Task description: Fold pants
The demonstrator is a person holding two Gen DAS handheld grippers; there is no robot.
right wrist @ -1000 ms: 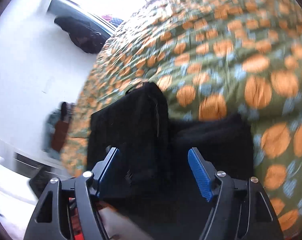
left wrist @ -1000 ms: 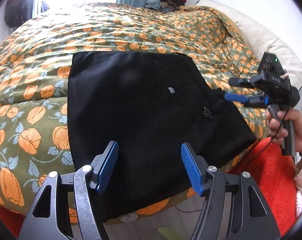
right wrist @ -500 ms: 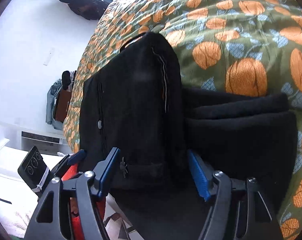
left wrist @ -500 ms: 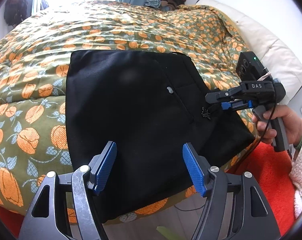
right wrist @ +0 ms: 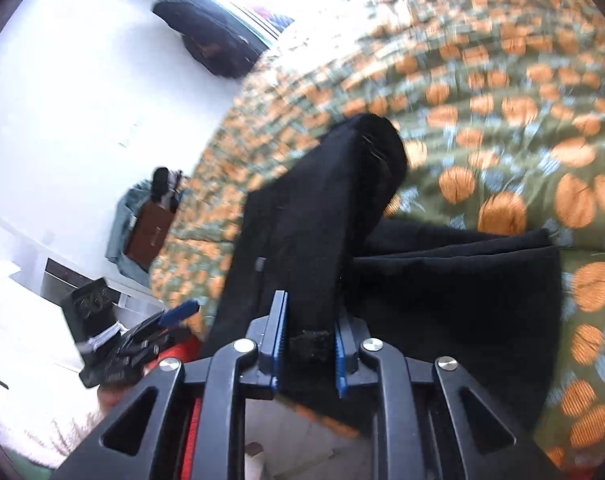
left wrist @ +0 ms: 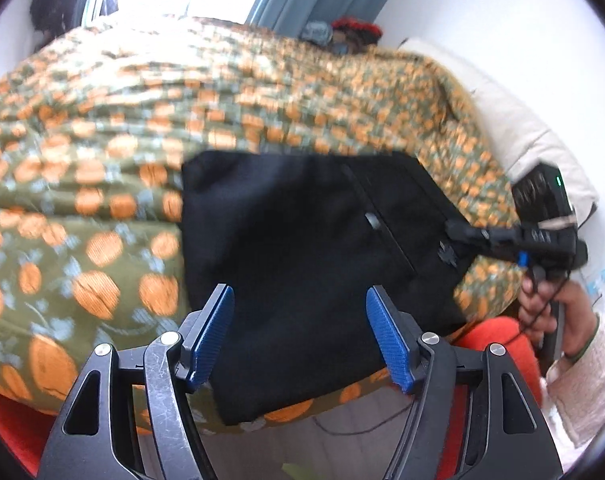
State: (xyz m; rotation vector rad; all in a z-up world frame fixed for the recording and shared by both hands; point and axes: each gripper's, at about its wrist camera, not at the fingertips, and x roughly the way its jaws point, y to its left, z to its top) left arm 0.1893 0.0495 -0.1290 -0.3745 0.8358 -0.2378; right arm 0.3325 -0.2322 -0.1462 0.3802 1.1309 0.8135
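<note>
R tool [right wrist: 306, 344] pinching pants [right wrist: 318, 216] edge

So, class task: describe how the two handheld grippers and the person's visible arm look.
Both the left gripper and the right gripper are black, with triangular cut-outs, silver rivets and ribbed blue pads on the jaws. The right hand shows a cream sleeve, a green wristband and a thin black cable.
</note>
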